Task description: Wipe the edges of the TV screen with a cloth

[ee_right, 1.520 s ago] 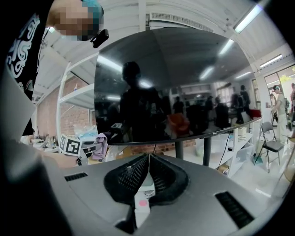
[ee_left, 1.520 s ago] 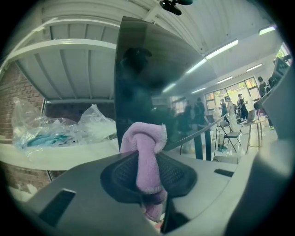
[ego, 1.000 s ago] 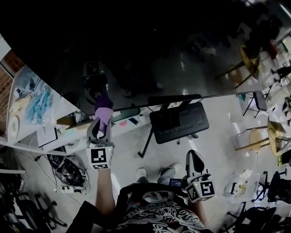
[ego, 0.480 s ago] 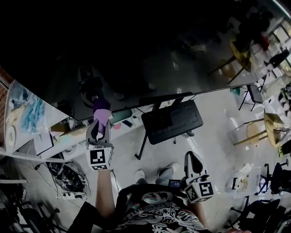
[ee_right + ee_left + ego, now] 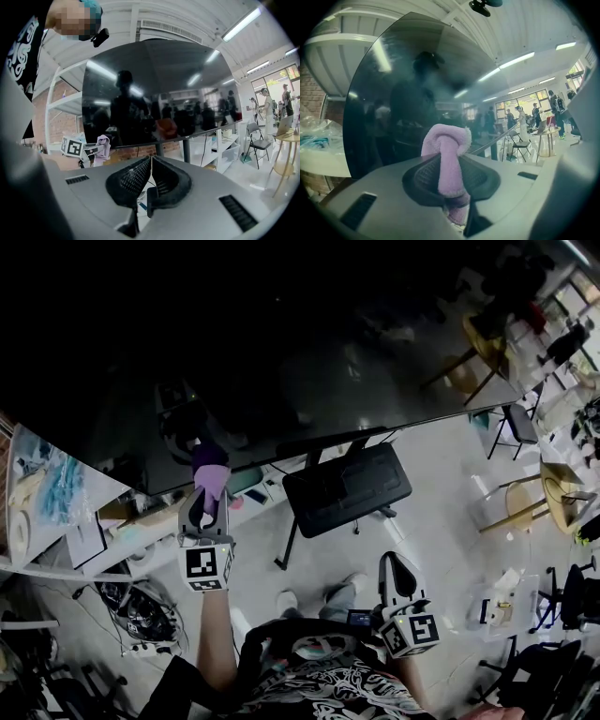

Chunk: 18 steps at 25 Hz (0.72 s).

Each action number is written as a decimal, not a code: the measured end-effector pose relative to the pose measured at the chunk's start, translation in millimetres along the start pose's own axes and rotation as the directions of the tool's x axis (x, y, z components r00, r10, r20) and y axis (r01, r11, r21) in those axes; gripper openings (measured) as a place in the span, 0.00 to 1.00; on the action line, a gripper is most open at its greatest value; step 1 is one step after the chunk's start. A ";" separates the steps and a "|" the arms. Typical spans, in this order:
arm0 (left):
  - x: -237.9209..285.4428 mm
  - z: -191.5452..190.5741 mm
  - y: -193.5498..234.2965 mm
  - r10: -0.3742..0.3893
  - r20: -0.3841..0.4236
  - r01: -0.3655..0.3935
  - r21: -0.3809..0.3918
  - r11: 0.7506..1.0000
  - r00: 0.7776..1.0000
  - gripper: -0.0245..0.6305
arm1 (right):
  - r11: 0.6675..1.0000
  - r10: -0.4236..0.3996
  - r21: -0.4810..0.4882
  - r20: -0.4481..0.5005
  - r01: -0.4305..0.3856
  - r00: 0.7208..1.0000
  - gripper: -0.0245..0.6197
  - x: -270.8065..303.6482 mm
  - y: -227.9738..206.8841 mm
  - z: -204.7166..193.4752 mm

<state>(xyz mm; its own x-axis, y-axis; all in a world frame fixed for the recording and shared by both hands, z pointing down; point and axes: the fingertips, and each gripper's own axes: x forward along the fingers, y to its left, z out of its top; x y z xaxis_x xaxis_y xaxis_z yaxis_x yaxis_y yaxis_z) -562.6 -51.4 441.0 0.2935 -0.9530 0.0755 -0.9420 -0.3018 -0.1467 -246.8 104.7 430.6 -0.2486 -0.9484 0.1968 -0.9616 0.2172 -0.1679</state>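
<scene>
Left gripper (image 5: 208,498): raised at arm's length, jaws clamped on a lilac terry cloth (image 5: 447,154). The cloth runs as a narrow folded band between the two ribbed pads. A knotted-looking bunch stands clear beyond the fingertips and a short tail hangs out behind them.

Large dark glossy TV screen (image 5: 309,362): directly ahead of the left gripper. In the head view the bunched end of the cloth sits at the screen's bottom edge, near its left corner. Whether the cloth actually touches the panel cannot be settled from the left gripper view, which shows only the cloth in front of the dark glass.

Right gripper (image 5: 398,573): held low and close to the person's body, well apart from the screen. Its jaws are together, pads meeting at the tips, with nothing between them. From the right gripper view the screen stands ahead and above it. The left gripper and cloth show to its left, under the screen's lower edge.

Surroundings: a white open shelf unit (image 5: 220,145) stands ahead of the right gripper, below the screen. A grey folding chair (image 5: 255,140) stands farther to that gripper's right.
</scene>
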 end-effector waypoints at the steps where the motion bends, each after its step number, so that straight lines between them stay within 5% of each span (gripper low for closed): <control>1: 2.0 1.4 -3.1 -0.006 0.002 0.006 0.000 1.000 1.000 0.18 | 1.000 -0.003 0.000 0.002 0.003 1.000 0.08 -1.2 -2.3 0.0; 18: 33.7 16.3 -55.0 -0.114 0.019 0.114 0.003 0.993 0.993 0.18 | 0.998 -0.066 0.022 0.026 0.066 0.997 0.08 -12.8 -32.3 7.6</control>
<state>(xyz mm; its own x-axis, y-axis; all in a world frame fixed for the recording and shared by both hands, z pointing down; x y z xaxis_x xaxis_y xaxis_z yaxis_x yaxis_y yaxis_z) -498.3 -67.3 435.5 0.4022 -0.9126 0.0734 -0.9018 -0.4087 -0.1405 -211.7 108.0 426.1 -0.1813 -0.9663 0.1827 -0.9730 0.1492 -0.1761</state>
